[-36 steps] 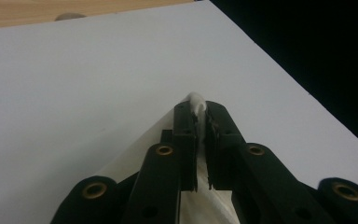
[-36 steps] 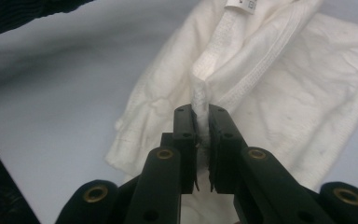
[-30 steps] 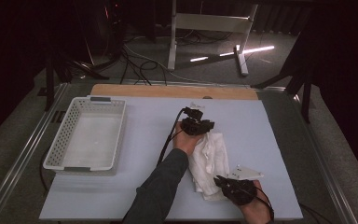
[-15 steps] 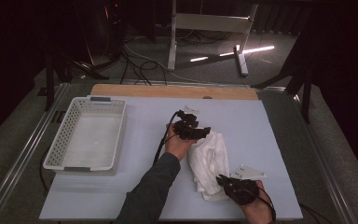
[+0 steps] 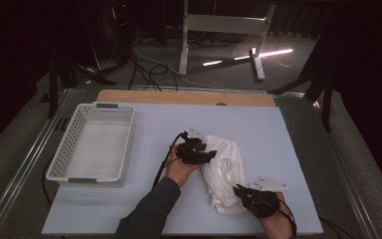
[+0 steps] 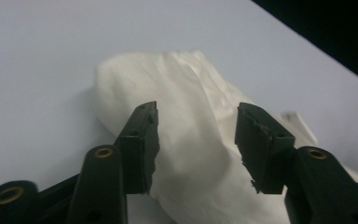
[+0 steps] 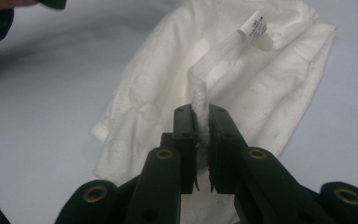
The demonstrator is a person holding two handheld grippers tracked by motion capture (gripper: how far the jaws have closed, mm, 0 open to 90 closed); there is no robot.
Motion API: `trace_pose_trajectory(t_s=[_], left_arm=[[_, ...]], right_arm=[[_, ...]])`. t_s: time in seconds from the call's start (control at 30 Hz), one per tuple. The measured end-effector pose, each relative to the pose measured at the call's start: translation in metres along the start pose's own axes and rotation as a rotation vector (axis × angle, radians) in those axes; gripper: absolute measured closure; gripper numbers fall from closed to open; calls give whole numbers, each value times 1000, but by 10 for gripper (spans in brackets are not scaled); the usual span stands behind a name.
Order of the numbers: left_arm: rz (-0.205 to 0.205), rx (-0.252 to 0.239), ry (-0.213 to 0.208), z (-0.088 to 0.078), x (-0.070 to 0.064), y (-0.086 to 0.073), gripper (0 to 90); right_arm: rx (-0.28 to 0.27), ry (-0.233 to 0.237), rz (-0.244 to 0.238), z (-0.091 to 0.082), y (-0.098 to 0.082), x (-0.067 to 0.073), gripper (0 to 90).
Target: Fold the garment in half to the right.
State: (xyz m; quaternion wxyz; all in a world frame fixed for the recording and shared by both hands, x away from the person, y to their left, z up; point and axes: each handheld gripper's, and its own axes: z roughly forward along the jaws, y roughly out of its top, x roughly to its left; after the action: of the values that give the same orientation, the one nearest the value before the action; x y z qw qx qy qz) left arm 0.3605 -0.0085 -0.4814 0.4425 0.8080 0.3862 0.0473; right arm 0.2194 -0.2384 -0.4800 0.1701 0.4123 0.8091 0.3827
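Basket [image 5: 93, 149] well left of cloth [image 5: 224, 169]

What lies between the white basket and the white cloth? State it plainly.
Bare blue table mat for most of it, then the left gripper and its hand at the white cloth, right of the white basket, in the high view.

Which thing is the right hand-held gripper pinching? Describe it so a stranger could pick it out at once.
Start at the pale blue mat on the table, with the white mesh basket at its left. Right of centre lies a crumpled white cloth. The right hand-held gripper is shut on its narrow white strap, the one raised strip, ending in a small printed label.
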Motion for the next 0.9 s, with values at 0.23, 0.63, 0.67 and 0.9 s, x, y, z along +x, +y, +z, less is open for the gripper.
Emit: trace_pose_trajectory(t_s=[0.23,0.63,0.67,0.9], left_arm=[[32,42,-20,9,-6,-10,569],[27,60,-29,23,-11,-14,561],[27,60,-30,24,-11,-14,559],[22,63,-39,29,-13,-16,555]], right_arm=[[-16,-12,0,-4,2,1,827],[-55,-39,2,-16,1,-3,827],[-57,-36,2,-17,0,-3,827],[-41,-26,12,-18,-4,-5,807]])
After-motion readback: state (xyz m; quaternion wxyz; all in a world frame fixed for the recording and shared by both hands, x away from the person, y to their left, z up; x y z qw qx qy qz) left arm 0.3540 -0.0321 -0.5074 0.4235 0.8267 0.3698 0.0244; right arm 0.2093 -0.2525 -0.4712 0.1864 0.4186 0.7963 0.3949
